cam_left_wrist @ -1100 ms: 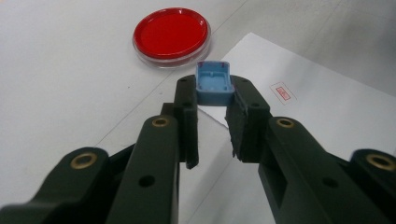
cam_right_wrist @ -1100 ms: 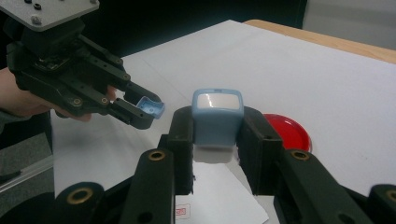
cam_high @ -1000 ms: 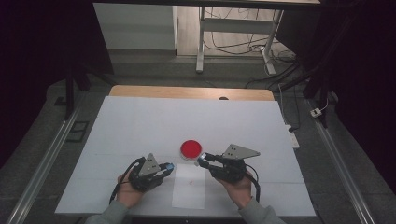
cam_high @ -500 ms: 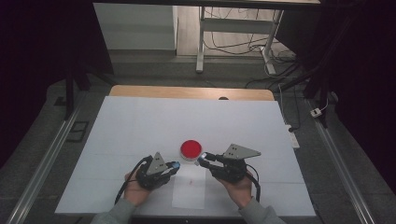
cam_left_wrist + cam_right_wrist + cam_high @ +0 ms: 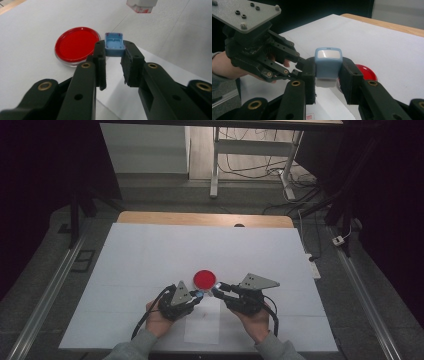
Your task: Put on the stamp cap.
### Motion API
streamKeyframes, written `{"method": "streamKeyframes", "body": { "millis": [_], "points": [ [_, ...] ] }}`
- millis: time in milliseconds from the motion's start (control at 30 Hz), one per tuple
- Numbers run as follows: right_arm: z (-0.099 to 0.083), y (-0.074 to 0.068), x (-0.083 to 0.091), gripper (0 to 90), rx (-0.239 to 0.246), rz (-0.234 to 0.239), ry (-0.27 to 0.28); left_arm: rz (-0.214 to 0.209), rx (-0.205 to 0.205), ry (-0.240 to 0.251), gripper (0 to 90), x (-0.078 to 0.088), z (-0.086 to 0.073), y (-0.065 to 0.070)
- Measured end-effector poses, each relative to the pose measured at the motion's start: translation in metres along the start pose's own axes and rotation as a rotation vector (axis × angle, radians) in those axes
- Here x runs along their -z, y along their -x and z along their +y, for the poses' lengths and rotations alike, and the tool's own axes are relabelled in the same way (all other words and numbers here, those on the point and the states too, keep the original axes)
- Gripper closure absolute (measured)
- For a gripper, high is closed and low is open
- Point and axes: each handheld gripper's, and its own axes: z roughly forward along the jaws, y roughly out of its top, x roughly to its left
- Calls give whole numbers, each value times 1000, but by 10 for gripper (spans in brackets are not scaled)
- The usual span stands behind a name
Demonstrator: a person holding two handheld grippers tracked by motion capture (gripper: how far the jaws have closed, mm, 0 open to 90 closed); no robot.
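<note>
Blue cap (image 5: 114,45) above white sheet (image 5: 150,255) on wooden table (image 5: 200,218).

Lab: white-covered test table (image 5: 150,255), floor cables (image 5: 250,167).

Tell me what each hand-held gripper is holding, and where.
Left hand-held gripper: small blue cap, pinched by its sides at the jaw tips. Right hand-held gripper: blue-and-white stamp body, clamped by its sides.

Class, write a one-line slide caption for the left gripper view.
Left tongs shut on a small blue cap, held beside a round red ink pad on the white table.
</note>
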Motion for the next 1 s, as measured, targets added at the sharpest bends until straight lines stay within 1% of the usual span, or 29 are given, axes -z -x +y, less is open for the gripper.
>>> {"method": "streamKeyframes", "body": {
  "millis": [100, 267, 333, 467, 667, 1000],
  "points": [
    [0, 0, -1, 667, -7, -5, -6, -8, -7, -6, 740, -3, 1, 1],
    [-1, -1, -3, 667, -10, -5, -10, -7, -9, -5, 740, -7, 2, 4],
    [-1, -2, -5, 667, -10, -7, -12, -9, -16, -8, 740, -7, 3, 4],
    [-2, -3, -7, 667, -14, -4, -17, -8, -17, -6, 740, -7, 3, 5],
    [-2, -4, -9, 667, -19, -14, -21, -10, -24, -8, 740, -8, 2, 6],
    [-3, -6, -13, 667, -38, -17, -25, -12, -24, -8, 740, -9, 2, 8]
  ]
}}
